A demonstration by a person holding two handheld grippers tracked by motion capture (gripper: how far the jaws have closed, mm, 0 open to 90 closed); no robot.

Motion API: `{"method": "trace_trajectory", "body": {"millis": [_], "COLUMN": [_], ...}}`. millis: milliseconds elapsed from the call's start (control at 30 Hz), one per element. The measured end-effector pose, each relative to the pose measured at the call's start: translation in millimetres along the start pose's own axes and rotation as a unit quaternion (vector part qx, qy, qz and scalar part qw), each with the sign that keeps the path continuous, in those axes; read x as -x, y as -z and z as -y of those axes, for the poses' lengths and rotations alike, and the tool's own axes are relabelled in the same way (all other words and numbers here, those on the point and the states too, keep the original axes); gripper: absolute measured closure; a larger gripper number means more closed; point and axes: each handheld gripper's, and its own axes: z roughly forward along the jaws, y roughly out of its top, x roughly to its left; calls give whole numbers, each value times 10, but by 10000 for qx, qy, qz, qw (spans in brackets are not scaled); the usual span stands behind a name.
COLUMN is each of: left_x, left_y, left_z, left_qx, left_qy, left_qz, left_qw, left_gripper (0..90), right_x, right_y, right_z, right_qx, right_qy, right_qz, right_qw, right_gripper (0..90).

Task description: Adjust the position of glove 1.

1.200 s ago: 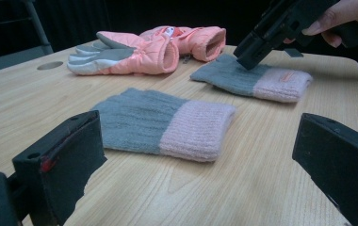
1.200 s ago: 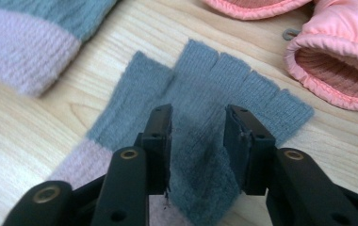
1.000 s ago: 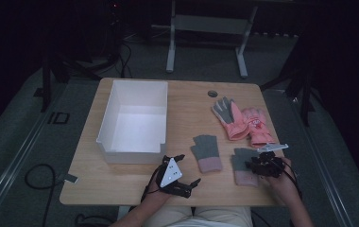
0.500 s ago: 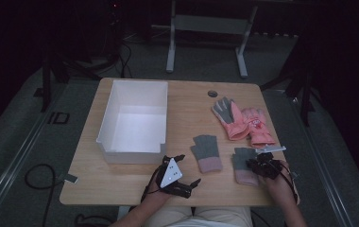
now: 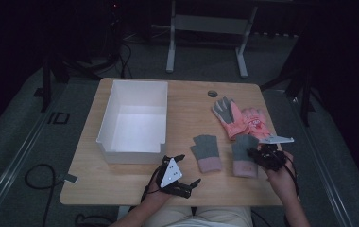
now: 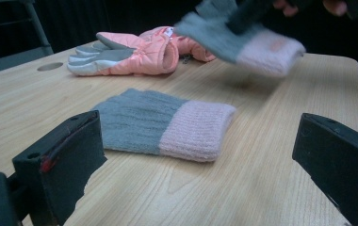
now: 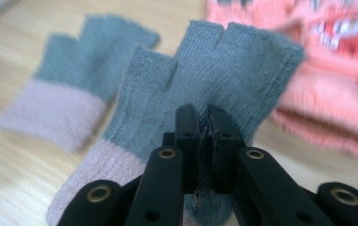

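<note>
Right tool, at four o'clock on the bench, with jaws just closed and pinched on the knit of the grey fingerless glove. In the left gripper view the glove hangs clear of the wood, its pink cuff drooping. The fabric is judged light, soft and limp: it folds under its own weight, cannot break, and grips well on its ribbed weave. A hold near the middle of the palm limits dangling. The matching second glove lies flat at six o'clock. Left tool, jaws spread wide and empty, rests beside the white bin.
</note>
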Motion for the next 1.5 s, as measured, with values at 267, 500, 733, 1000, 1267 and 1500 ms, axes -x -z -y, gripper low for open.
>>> {"method": "trace_trajectory", "body": {"millis": [267,500,733,1000,1267,1500], "left_x": [-1,-2,1,-3,-4,-15], "left_y": [-1,0,0,0,2,-4], "left_z": [0,0,1,1,1,-2], "left_qx": [-4,7,20,20,14,-24], "left_qy": [6,9,-2,13,-2,28], "left_qz": [6,8,14,34,56,110], "left_qw": [10000,10000,10000,10000,10000,9999], "left_gripper": [22,22,22,22,22,27], "right_x": [-171,-311,-494,-654,-721,-701], "right_y": [-21,-189,-432,-637,-808,-967], "right_z": [-405,-545,-594,-600,-544,-479], "right_qx": [271,252,172,-26,-215,-433], "right_qy": [354,469,597,741,779,795], "right_qz": [-343,-678,-939,-1160,-1242,-1248], "right_qw": [9984,9963,9936,9905,9890,9880], "right_gripper": [848,848,847,847,845,835]}}
